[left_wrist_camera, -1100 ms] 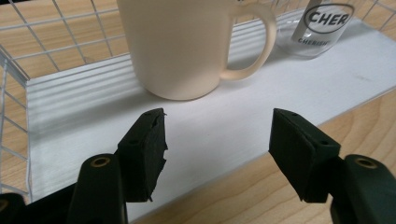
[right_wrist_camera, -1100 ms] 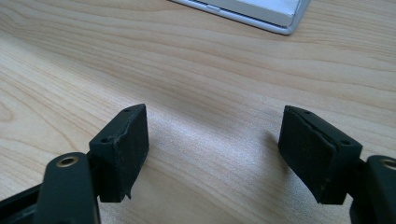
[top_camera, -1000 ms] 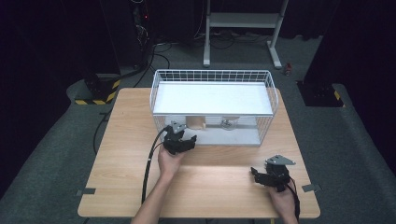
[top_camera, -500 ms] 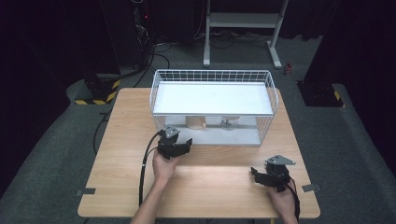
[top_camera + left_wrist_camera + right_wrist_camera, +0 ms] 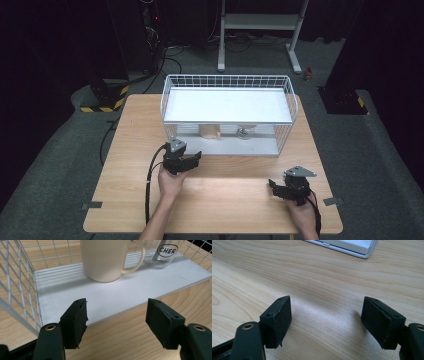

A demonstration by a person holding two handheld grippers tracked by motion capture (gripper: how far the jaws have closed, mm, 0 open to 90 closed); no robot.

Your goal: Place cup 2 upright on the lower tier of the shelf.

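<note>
Left gripper view: spread, empty left gripper (image 5: pixel 116 323) facing cream glazed ceramic mug (image 5: pixel 108 258), likely rigid, slippery, breakable, best pinched across rim or handle.

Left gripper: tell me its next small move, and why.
Probably ease the left gripper forward toward the cream mug, lining the jaws up on its body. The jaws stand open with nothing between them and have just been opening. They sit at the front edge of the white shelf inside the wire basket, and the mug stands straight ahead, upright, handle toward the glass.
</note>
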